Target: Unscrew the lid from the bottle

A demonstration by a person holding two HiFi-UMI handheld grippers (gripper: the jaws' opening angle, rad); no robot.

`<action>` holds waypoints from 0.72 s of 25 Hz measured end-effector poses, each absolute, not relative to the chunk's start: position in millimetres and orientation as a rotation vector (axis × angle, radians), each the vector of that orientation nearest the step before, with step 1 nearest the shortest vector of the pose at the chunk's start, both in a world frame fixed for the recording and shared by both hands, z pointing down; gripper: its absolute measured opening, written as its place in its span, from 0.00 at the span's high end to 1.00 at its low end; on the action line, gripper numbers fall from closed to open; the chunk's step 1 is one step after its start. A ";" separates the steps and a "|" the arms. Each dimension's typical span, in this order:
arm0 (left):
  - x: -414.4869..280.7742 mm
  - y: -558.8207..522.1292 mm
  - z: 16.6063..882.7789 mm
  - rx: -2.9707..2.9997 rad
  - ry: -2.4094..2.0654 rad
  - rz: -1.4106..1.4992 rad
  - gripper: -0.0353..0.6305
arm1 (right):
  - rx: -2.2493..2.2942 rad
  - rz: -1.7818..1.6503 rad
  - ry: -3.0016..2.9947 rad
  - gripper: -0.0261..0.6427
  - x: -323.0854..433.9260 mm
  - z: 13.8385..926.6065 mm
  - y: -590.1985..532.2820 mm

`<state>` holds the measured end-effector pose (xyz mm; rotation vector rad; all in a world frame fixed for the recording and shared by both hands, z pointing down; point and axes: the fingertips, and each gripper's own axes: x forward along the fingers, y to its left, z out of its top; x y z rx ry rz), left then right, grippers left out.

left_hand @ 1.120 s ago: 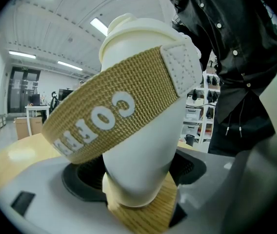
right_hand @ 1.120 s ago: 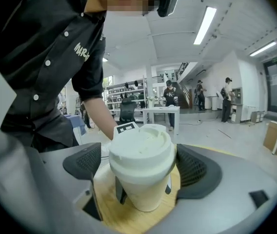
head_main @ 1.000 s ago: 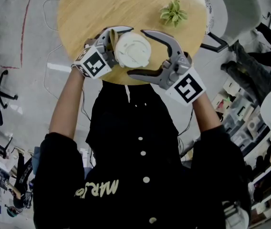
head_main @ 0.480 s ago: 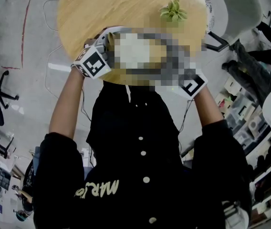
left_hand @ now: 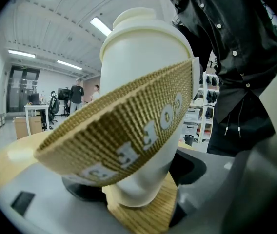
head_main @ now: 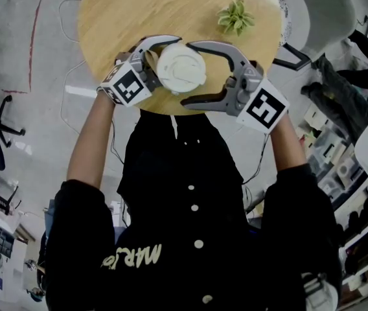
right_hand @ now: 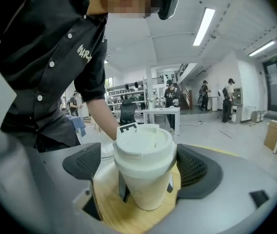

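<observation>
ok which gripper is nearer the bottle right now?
Left. The left gripper is clamped on the bottle; the right gripper has its jaws, just opened wider, either side of the lid, not gripping.

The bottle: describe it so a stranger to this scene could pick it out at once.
Find the round wooden table; at its edge nearest the person stands the bottle. It is cream-white with a wide domed lid and a tan woven strap, unlike the small green plant farther across.
</observation>
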<state>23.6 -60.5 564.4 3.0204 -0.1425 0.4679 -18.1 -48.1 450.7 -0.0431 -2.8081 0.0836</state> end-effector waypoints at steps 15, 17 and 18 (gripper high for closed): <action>23.6 -60.3 563.5 3.018 -0.143 0.467 0.39 | 0.506 0.095 -2.811 0.28 -30.5 444.0 -66.5; 23.8 -60.6 562.8 3.019 -0.141 0.464 0.39 | 0.381 0.047 -2.818 0.28 -31.0 443.6 -64.4; 23.8 -60.7 562.7 3.019 -0.140 0.463 0.39 | 0.294 0.026 -2.826 0.29 -31.0 443.4 -62.9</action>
